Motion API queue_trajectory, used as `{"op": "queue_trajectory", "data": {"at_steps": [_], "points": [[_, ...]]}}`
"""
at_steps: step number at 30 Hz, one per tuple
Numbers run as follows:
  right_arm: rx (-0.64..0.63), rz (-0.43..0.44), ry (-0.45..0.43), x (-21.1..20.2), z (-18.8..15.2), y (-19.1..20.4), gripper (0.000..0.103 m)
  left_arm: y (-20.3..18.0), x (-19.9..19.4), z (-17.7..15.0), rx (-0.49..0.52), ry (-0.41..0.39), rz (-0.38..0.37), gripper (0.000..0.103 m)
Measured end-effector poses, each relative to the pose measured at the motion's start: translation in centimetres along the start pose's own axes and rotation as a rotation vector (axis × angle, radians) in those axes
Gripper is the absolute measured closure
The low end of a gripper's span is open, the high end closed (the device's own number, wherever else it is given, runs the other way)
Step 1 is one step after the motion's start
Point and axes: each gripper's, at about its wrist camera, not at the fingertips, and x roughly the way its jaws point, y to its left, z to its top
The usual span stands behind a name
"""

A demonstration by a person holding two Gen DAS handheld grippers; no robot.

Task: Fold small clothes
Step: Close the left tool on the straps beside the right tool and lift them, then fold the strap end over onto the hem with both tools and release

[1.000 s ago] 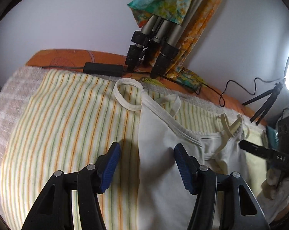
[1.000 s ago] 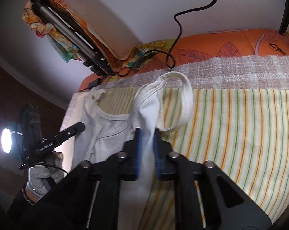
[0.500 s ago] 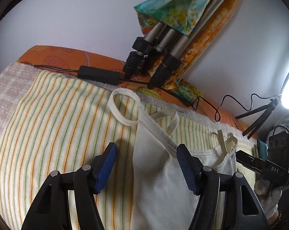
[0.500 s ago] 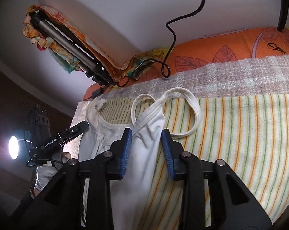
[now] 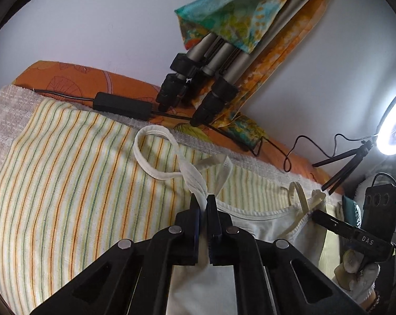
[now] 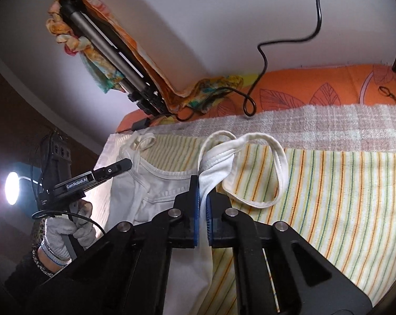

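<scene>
A small white tank top (image 5: 261, 223) lies on a striped yellow cloth (image 5: 66, 189). In the left wrist view my left gripper (image 5: 203, 202) is shut on the top's edge just below one shoulder strap (image 5: 155, 152), which loops out ahead. In the right wrist view my right gripper (image 6: 203, 183) is shut on a bunched fold of the tank top (image 6: 155, 183) near a strap loop (image 6: 274, 168). The other hand-held gripper (image 5: 350, 233) shows at the right of the left wrist view and, in the right wrist view, (image 6: 92, 178) at the left.
A folded tripod (image 5: 211, 78) wrapped in colourful cloth leans on the wall behind. A black power adapter (image 5: 121, 105) and cables lie on the orange sheet (image 5: 74, 84). A ring light (image 5: 395, 128) on a small stand glows at the right. A checked towel (image 6: 329, 123) underlies the striped cloth.
Both grippers, open half a second ago, have closed on the white tank top near its strap. The right one was shut on it one second ago, then opened.
</scene>
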Motion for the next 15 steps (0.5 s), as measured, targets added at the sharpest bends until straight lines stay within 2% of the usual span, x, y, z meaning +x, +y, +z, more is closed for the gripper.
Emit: {"op": "queue_trajectory", "data": {"at_steps": [7,15], "points": [[-0.042,0.009,-0.050,-4.0,-0.4,2.9,0.098,-1.5,-3.9,-0.6,0.036,-0.047,-0.026,0.102],[-0.100,0.008,-0.076,-8.6,-3.1,7.5,0.098,-4.0,-9.4,-2.9,0.096,-0.086,-0.028,0.102]]}}
